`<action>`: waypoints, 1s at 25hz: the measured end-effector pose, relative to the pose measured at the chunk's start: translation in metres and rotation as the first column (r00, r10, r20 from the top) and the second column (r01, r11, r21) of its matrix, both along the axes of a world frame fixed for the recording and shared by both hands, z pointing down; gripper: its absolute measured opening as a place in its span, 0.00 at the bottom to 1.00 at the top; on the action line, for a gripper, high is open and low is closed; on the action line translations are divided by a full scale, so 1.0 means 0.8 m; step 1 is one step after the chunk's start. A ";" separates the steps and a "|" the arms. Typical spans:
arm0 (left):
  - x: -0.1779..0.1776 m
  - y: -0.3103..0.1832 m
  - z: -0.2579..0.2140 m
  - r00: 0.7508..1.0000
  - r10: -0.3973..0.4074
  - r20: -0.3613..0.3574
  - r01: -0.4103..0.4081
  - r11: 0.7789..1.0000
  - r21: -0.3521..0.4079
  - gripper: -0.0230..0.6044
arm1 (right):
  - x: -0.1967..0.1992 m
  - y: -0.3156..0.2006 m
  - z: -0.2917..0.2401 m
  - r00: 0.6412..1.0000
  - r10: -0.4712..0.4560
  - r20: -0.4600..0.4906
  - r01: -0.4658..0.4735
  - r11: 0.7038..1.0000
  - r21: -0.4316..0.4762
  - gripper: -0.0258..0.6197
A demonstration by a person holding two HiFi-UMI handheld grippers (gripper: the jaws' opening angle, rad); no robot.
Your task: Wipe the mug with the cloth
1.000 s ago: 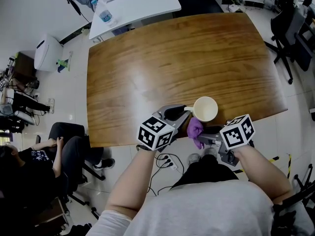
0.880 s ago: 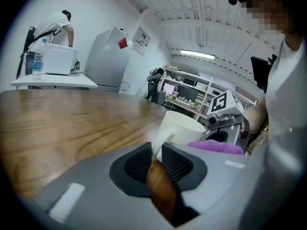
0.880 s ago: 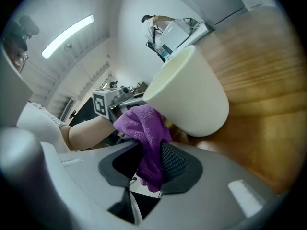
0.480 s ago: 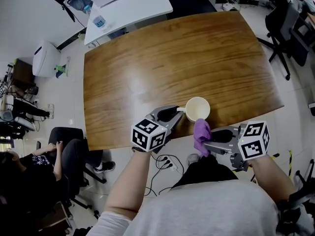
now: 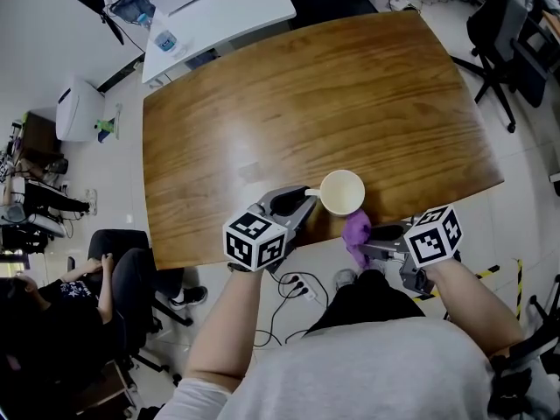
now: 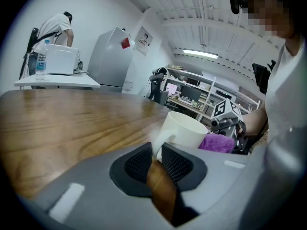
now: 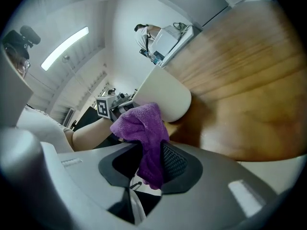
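As I steady it, left tongs (image 6: 156,152): pinching the cream ceramic mug (image 5: 341,192) by its handle (image 6: 158,139), on the brown wooden surface (image 5: 306,103).
Right tongs (image 7: 149,153): pinching a purple terry cloth (image 7: 139,121) just beside it.
Progress: I judge wiping mostly left.

Head view steeply down, both gripper views close, sharing mug (image 5: 341,192)

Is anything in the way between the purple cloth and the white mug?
No, nothing visible is in the way. The right gripper holds the purple cloth right up beside the mug. The left gripper pinches the mug's handle on the far side from the cloth.
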State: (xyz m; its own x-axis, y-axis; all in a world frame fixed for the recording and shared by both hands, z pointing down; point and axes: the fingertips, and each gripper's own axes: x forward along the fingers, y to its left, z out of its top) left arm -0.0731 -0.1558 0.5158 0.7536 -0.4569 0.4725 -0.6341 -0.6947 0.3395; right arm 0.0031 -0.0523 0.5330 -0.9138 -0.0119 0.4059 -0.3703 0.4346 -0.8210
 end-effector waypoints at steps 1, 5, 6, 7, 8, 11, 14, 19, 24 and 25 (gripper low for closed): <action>0.000 0.000 0.000 1.000 -0.001 0.000 0.001 1.000 0.000 0.13 | 0.000 0.000 0.003 1.000 0.001 -0.001 -0.001 1.000 -0.010 0.22; 0.000 -0.002 0.000 1.000 -0.008 -0.004 0.008 1.000 0.000 0.13 | 0.001 0.002 0.013 1.000 0.003 -0.006 -0.003 0.999 -0.035 0.22; 0.000 -0.002 0.000 1.000 -0.010 -0.005 0.010 1.000 0.000 0.13 | 0.002 0.002 0.013 1.000 0.004 0.000 -0.004 0.999 -0.035 0.22; 0.000 -0.002 0.000 1.000 -0.011 -0.005 0.011 1.000 0.000 0.13 | 0.003 0.002 0.010 1.000 0.004 0.008 -0.004 1.000 -0.031 0.22; 0.000 -0.003 0.000 1.000 -0.012 -0.005 0.012 1.000 0.000 0.13 | 0.004 0.001 0.005 1.000 0.005 0.017 -0.004 1.000 -0.020 0.22; 0.000 -0.003 0.002 1.000 -0.015 -0.003 0.015 1.000 0.000 0.13 | 0.015 -0.005 -0.021 0.998 0.027 0.053 -0.028 0.999 0.021 0.22; 0.000 -0.003 0.001 1.000 -0.017 -0.006 0.017 1.000 -0.002 0.13 | 0.034 -0.023 -0.056 0.991 0.098 0.096 -0.103 0.993 0.050 0.22; -0.001 -0.003 0.001 1.000 -0.020 -0.008 0.020 1.000 -0.001 0.13 | 0.052 -0.065 -0.088 0.978 0.170 0.123 -0.181 0.979 0.093 0.22; 0.001 -0.004 0.000 1.000 -0.021 -0.013 0.021 1.000 -0.003 0.13 | 0.041 -0.084 -0.077 0.981 0.158 0.112 -0.167 0.983 0.076 0.22; 0.001 -0.004 -0.001 1.000 -0.022 -0.016 0.022 1.000 -0.003 0.13 | 0.040 -0.086 -0.071 0.981 0.163 0.106 -0.170 0.983 0.064 0.22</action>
